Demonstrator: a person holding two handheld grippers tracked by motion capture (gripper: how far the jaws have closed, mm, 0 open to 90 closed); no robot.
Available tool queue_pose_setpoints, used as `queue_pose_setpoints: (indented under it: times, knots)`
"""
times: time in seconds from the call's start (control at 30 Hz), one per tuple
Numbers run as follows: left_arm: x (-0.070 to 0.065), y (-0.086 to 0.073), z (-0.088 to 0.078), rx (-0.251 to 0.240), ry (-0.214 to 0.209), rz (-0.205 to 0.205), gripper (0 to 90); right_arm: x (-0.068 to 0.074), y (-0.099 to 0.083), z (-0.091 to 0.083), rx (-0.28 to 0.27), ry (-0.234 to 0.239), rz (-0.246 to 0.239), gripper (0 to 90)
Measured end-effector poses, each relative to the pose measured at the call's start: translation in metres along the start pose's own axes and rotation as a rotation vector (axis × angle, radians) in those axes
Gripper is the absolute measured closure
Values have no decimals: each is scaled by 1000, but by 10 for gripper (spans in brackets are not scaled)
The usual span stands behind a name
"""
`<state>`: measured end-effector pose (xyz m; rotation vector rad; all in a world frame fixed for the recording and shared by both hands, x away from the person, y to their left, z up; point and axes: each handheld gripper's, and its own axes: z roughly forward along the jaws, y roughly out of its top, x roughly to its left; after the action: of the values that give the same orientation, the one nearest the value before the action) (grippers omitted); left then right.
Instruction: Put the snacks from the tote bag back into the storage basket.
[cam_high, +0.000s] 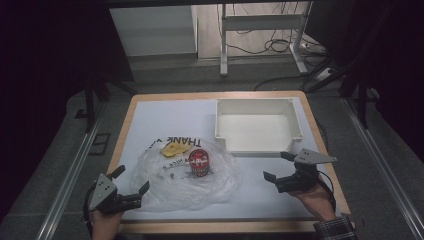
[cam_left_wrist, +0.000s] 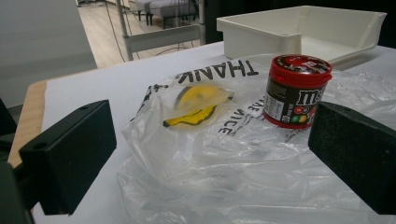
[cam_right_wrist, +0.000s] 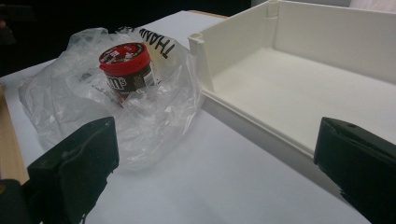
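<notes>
The left gripper (cam_high: 133, 180) rests low at the near left of the table, its two blocky matte-black jaws spread wide with nothing between them, and it points at the edge of a crumpled clear plastic bag (cam_high: 187, 175). The right gripper (cam_high: 279, 166), topped by a flat grey three-cornered plate, sits at the near right with its jaws likewise held wide apart and empty, just in front of a white tray (cam_high: 258, 125). The bag is thin, glossy film, wrinkled into a loose rounded heap on the smooth white sheet (cam_high: 150, 120) covering the wooden table (cam_high: 127, 124), and carries bold black lettering. Amid its folds stands a short cylindrical candy jar (cam_left_wrist: 295, 91) with a ribbed red lid and a dark printed label; whether it is inside or on top of the film I cannot tell. Beside it, under the film, lies a flat yellow packet (cam_left_wrist: 198, 103). The tray is rigid plastic, rectangular, with upright walls and rounded corner posts, near the far right of the sheet.
</notes>
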<state>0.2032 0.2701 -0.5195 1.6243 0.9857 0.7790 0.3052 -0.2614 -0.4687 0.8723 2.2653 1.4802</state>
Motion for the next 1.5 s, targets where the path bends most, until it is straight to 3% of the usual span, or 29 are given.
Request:
queue_pose_setpoints:
  times: [0.8, 1.03, 1.5]
  knots:
    - [0, 0, 0, 2, 3, 6, 8, 2, 10, 18, 64, 33, -25, 2]
    - [0, 0, 0, 1, 5, 8, 8, 8, 16, 27, 74, 56, -61, 33]
    - [0, 0, -1, -1, 8, 11, 9, 16, 23, 47, 127, 77, -77, 71]
